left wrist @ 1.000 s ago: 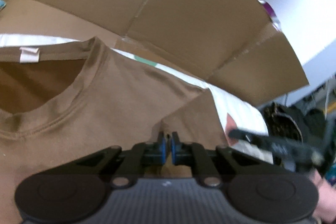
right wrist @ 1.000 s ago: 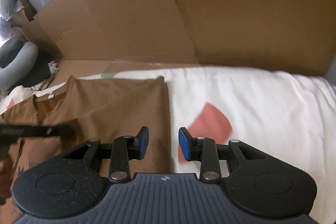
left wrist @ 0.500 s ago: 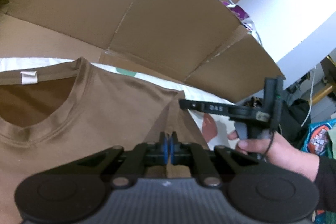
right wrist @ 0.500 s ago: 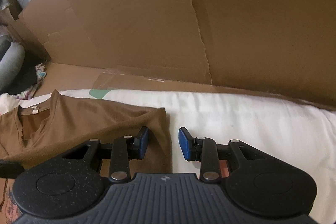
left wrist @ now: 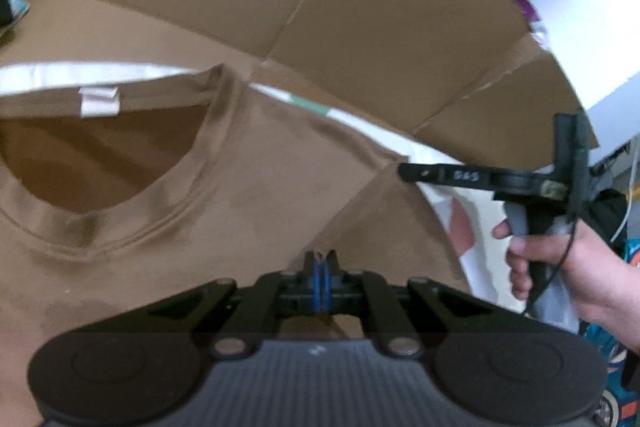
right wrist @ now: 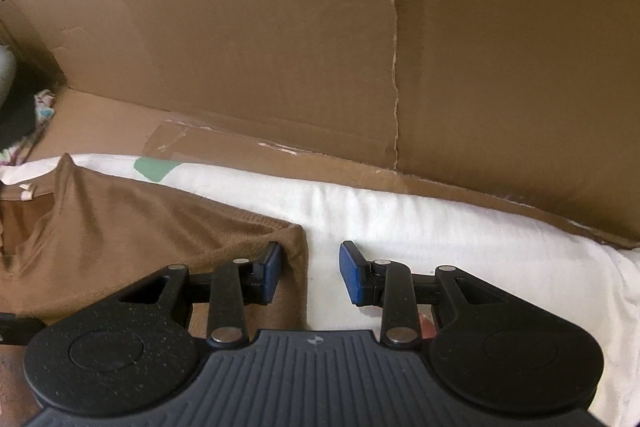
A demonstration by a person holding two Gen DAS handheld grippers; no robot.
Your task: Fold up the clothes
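A brown T-shirt (left wrist: 260, 179) lies flat on a white sheet, neck opening and white label (left wrist: 99, 101) at the left. My left gripper (left wrist: 321, 259) is shut on a pinch of the shirt's fabric near the sleeve seam. The right gripper shows in the left wrist view (left wrist: 404, 171), held by a hand beside the sleeve end. In the right wrist view the right gripper (right wrist: 309, 269) is open, its jaws either side of the sleeve's corner (right wrist: 294, 247); the shirt (right wrist: 120, 227) spreads to the left.
Brown cardboard walls (right wrist: 320, 47) stand close behind the white sheet (right wrist: 460, 239) and also show in the left wrist view (left wrist: 360, 27). A red patch (left wrist: 460, 227) and a green patch (right wrist: 154, 169) mark the sheet. Clutter lies off the right edge (left wrist: 608, 211).
The right gripper has moved forward along the sleeve to its far corner, staying open. The left gripper has stayed shut on the fabric; its view shifted slightly.
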